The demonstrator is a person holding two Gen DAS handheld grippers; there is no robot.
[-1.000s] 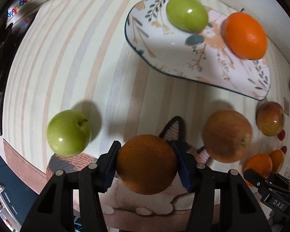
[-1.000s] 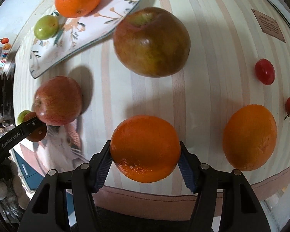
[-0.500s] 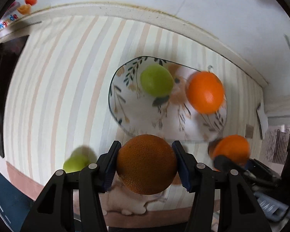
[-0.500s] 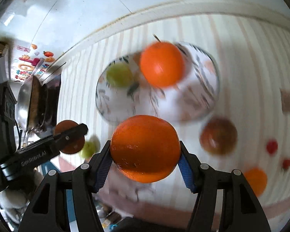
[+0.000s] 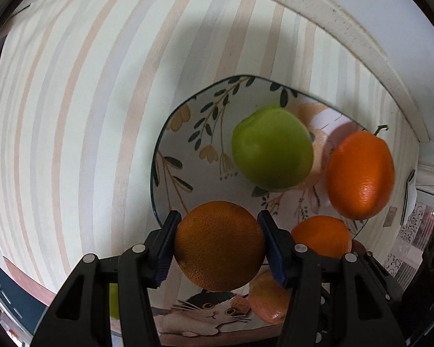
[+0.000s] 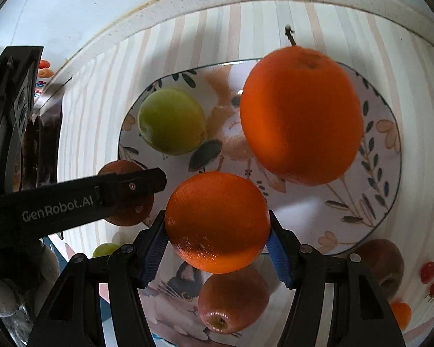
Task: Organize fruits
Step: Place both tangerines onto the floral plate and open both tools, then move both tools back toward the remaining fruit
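Holding one orange point(image 5: 218, 245) each point(image 6: 217, 221), both hand-held grippers point(image 5: 218, 248) point(image 6: 217, 231) stay clamped above the plate point(image 6: 370, 202), which carries one green apple point(image 6: 172, 121) and one orange point(image 6: 301, 115).

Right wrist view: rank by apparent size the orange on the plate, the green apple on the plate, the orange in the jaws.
1. Orange on the plate, clearly largest.
2. Orange in the jaws, though it sits nearer the camera, so its true size is unsure.
3. Green apple, smallest.

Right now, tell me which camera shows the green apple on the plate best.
The left wrist view: the green apple is large, near centre and brightly lit. The right wrist view shows it smaller, dimmer, off to the left.
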